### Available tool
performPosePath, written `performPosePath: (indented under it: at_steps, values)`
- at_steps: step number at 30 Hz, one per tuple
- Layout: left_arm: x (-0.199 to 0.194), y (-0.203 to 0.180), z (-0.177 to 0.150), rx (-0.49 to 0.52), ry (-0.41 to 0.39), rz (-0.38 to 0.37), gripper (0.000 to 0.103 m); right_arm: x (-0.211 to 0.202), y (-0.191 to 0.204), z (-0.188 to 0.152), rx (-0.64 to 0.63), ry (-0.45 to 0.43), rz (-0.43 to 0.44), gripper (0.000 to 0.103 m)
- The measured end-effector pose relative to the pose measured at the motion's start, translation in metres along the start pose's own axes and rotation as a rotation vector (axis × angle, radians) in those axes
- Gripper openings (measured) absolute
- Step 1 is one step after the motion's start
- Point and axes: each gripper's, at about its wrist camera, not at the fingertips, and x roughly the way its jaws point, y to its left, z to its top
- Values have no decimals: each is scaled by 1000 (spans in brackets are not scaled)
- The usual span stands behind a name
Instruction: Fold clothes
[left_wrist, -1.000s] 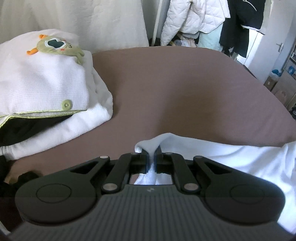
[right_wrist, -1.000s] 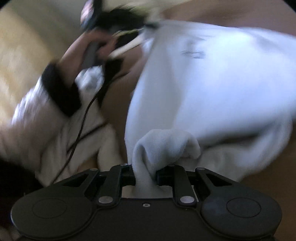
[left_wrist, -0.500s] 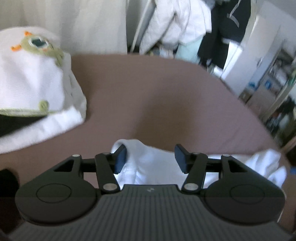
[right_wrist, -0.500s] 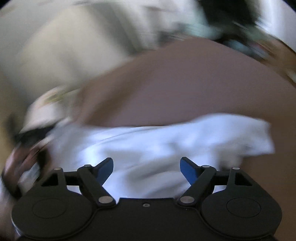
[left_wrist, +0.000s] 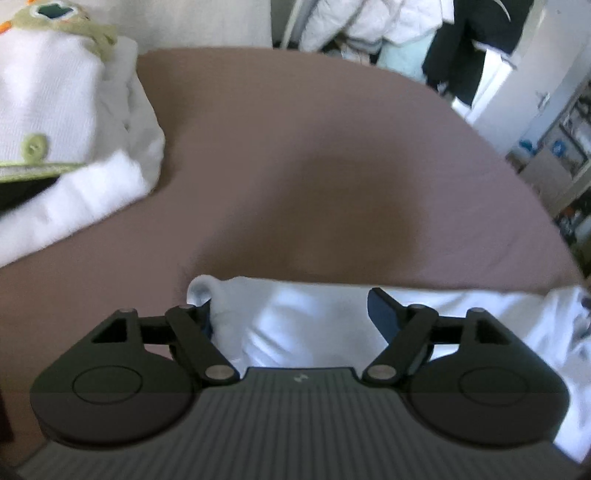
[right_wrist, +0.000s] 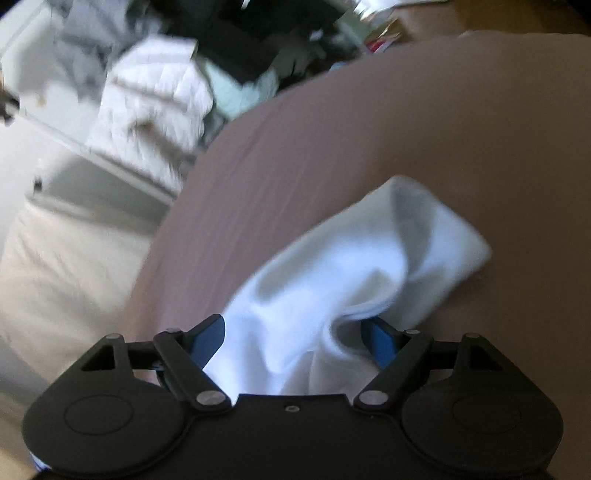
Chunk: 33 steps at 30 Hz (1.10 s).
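A white garment (left_wrist: 314, 321) lies on the brown bed sheet (left_wrist: 332, 166) along the near edge. My left gripper (left_wrist: 291, 314) is open just above it, with the cloth lying loose between the blue pads. In the right wrist view the garment's end (right_wrist: 362, 266) lies bunched and folded on the sheet (right_wrist: 406, 129). My right gripper (right_wrist: 295, 336) is open over it, holding nothing.
A stack of folded white clothes (left_wrist: 62, 140) with a green cartoon patch and a green button sits at the left of the bed. Jackets (left_wrist: 369, 22) hang past the far edge, with a white door (left_wrist: 517, 74) at the right. A white puffy jacket (right_wrist: 151, 107) hangs beside the bed.
Both grippers were shut on the white garment a second ago and have opened and let it go. The garment now lies on the sheet. The right gripper has swung round toward the room.
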Motion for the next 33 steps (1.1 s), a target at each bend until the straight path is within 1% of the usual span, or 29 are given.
performPosePath:
  at_steps: [1, 2, 3, 4, 5, 6, 7, 8, 9, 10, 11, 12, 13, 15, 16, 17, 18, 19, 20, 21, 23, 24, 25, 26, 27, 29, 30, 31, 33]
  values:
    - [1, -4, -3, 37, -8, 22, 74, 6, 6, 0, -60, -14, -30, 71]
    - [1, -9, -6, 76, -18, 47, 58, 9, 12, -2, -120, -44, -53, 54]
    - [-1, -17, -9, 130, -37, 90, 17, 9, 20, -1, -179, -79, -54, 6]
    - [-4, -24, -12, 175, -62, 125, 7, 4, 30, 0, -235, -121, -33, 9]
    - [-16, -26, -11, 164, -118, 118, 7, -4, 41, 1, -281, -180, -7, 9]
    - [-28, -29, -10, 149, -176, 104, 7, -20, 54, 3, -316, -259, 40, 8]
    - [-47, -28, -8, 104, -246, 51, 7, -40, 65, 9, -331, -329, 107, 8]
    - [-68, -28, -5, 63, -313, 3, 7, -64, 74, 16, -320, -368, 182, 8]
    - [-85, -28, -3, 47, -347, 22, 7, -90, 81, 23, -303, -387, 260, 9]
    - [-102, -29, -1, 31, -381, 41, 7, -116, 90, 26, -332, -407, 326, 8]
    - [-117, -29, 1, 21, -409, 65, 7, -138, 99, 20, -414, -416, 332, 8]
    - [-123, -28, -2, 43, -403, 113, 7, -155, 106, 12, -498, -410, 288, 9]
    - [-120, -23, -8, 42, -374, 126, 7, -160, 106, 2, -558, -337, 228, 9]
    - [-115, -10, -20, 33, -312, 145, 7, -144, 96, -19, -621, -53, 73, 10]
    - [-109, -1, -27, -19, -252, 113, 7, -131, 85, -30, -622, 89, -9, 9]
    - [-103, 7, -33, -74, -193, 78, 7, -112, 71, -42, -614, 203, -125, 9]
    - [-95, 16, -36, -149, -144, 25, 7, -92, 57, -55, -636, 286, -295, 11]
    - [-88, 24, -40, -221, -97, -27, 7, -75, 46, -64, -666, 346, -456, 11]
    - [-83, 29, -43, -278, -66, -75, 7, -70, 42, -63, -670, 349, -528, 12]
    - [-79, 32, -44, -310, -45, -94, 7, -73, 41, -56, -648, 315, -541, 12]
    - [-73, 31, -43, -296, -31, -73, 7, -79, 41, -42, -604, 246, -567, 22]
    - [-70, 33, -43, -310, -21, -81, 7, -87, 42, -33, -563, 192, -539, 41]
    - [-67, 36, -43, -324, -11, -89, 7, -99, 43, -25, -511, 122, -463, 58]
    - [-63, 38, -43, -338, -1, -92, 7, -110, 44, -18, -471, 59, -386, 62]
    - [-60, 41, -44, -349, 8, -92, 8, -117, 44, -12, -435, 13, -320, 65]
    - [-55, 44, -42, -335, 19, -73, 8, -114, 40, -5, -379, -3, -272, 65]
    - [-52, 43, -42, -326, 23, -67, 8, -110, 36, -2, -358, -1, -279, 65]
    - [-48, 44, -38, -317, 27, -66, 8, -103, 32, 1, -345, 5, -309, 65]
    - [-44, 39, -36, -285, 38, -58, 11, -101, 18, -5, -327, 23, -331, 65]
